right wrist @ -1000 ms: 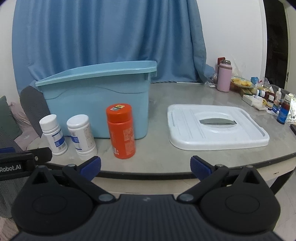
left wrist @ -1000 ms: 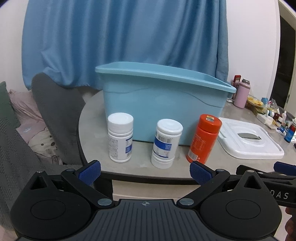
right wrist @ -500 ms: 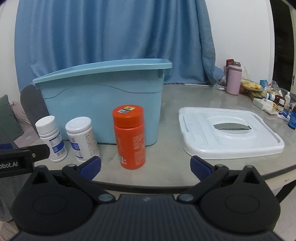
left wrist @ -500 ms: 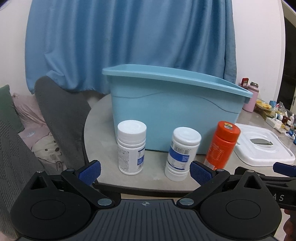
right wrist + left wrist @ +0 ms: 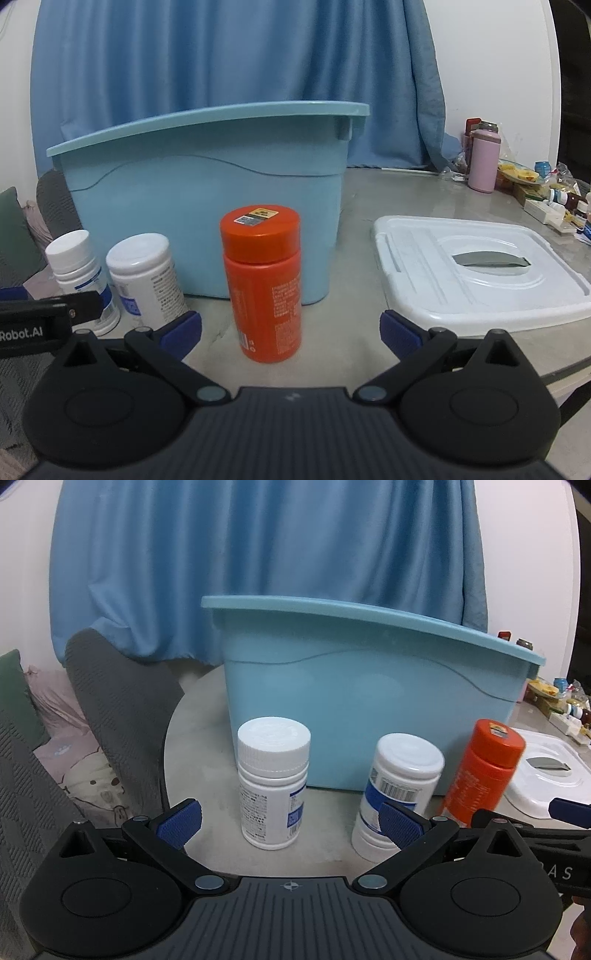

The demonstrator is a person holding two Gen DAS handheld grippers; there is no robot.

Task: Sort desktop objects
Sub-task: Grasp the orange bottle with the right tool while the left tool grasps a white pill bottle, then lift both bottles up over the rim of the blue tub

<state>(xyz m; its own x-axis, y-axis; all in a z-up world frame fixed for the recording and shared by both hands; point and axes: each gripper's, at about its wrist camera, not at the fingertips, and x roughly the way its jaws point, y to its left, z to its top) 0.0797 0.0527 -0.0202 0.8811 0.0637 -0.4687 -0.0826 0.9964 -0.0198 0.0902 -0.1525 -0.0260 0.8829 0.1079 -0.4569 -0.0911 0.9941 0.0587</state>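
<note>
Three bottles stand in a row before a light blue bin (image 5: 369, 709) on the grey round table (image 5: 207, 709). In the left wrist view my left gripper (image 5: 290, 823) is open, with a white bottle (image 5: 272, 786) just ahead between its fingers; a second white bottle (image 5: 400, 794) stands partly behind the right fingertip. In the right wrist view my right gripper (image 5: 291, 332) is open, with the orange bottle (image 5: 264, 291) just ahead between its fingers. The bin (image 5: 207, 206) stands behind it, and both white bottles (image 5: 79, 269) (image 5: 146, 280) stand to the left.
A white bin lid (image 5: 476, 269) lies flat to the right of the orange bottle. A pink flask (image 5: 483, 162) and several small items clutter the far right of the table. A grey-draped chair (image 5: 110, 709) stands left of the table. A blue curtain (image 5: 221, 55) hangs behind.
Both grippers have moved forward and lower toward the bottles, which now appear larger and closer. The jaws have stayed open. No object has moved.
</note>
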